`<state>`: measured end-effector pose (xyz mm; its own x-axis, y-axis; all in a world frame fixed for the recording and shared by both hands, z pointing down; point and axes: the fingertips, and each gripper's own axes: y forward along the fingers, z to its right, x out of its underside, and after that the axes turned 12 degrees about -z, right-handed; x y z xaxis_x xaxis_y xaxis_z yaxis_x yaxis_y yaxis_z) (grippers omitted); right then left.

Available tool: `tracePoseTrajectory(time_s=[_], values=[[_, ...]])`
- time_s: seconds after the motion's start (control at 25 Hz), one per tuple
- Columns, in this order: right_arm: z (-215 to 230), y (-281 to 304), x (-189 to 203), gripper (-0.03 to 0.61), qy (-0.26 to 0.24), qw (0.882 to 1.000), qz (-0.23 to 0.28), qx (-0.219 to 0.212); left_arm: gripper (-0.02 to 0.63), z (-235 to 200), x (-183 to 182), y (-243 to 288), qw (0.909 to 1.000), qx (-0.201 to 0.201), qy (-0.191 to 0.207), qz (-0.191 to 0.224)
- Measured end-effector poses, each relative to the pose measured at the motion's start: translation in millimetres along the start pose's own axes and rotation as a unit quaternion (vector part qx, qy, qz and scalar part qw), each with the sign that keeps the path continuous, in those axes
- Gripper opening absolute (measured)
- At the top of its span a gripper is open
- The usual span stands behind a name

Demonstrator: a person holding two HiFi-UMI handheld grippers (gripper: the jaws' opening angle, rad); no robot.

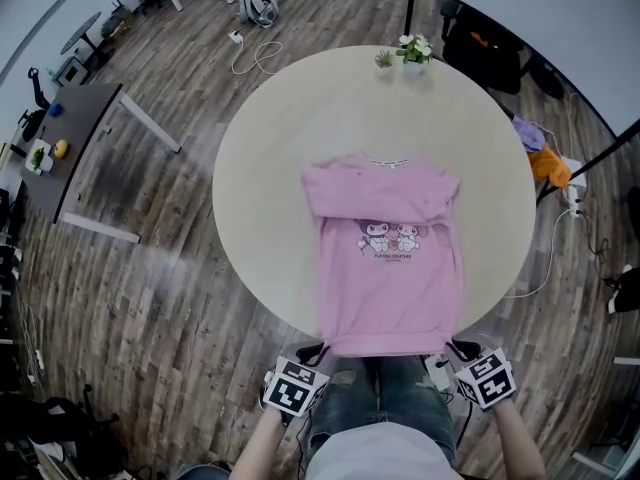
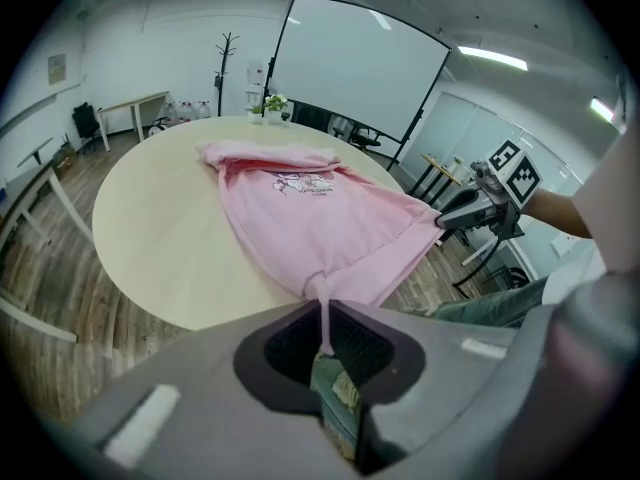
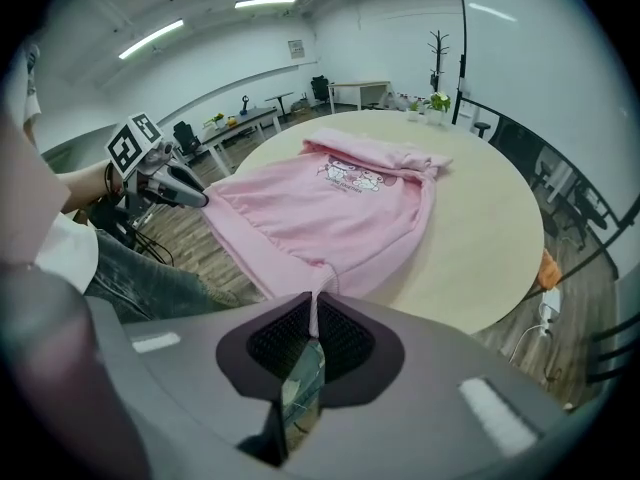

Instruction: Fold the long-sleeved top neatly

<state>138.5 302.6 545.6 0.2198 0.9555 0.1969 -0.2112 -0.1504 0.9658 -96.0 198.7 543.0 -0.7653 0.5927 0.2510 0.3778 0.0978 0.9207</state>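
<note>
The round table [image 1: 260, 168] has wide bare room on every side of the pink top [image 1: 390, 288], which lies front up with its hem stretched past the near edge, each hem corner pinched in the closed fingers of the left gripper [image 1: 318, 353] and right gripper [image 1: 452, 350]

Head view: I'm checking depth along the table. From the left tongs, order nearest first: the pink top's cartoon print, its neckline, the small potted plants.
1. Cartoon print, mid-table on the pink top, nearest the left tongs.
2. Neckline, at the top's far edge.
3. Small potted plants, at the far rim of the round table.
</note>
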Motion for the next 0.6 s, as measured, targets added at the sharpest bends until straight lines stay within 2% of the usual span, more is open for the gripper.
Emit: tracePoseTrajectory(time_s=[0.2,0.44,0.6], values=[[-14.7,-12.7,2.3,0.041,0.012,1.0,-0.004,-0.025,0.138,5.1,5.3,-13.5,0.9996,-0.003,0.026,0.005],[-12.7,-29.5,-2.4,0.041,0.027,0.999,-0.001,-0.026,0.138,8.9,-3.5,-31.9,0.9995,0.019,0.01,0.021],[-2.7,-39.4,-20.3,0.041,0.037,0.999,0.019,-0.024,0.138,3.1,-19.3,-43.2,0.9989,0.018,0.015,0.041]])
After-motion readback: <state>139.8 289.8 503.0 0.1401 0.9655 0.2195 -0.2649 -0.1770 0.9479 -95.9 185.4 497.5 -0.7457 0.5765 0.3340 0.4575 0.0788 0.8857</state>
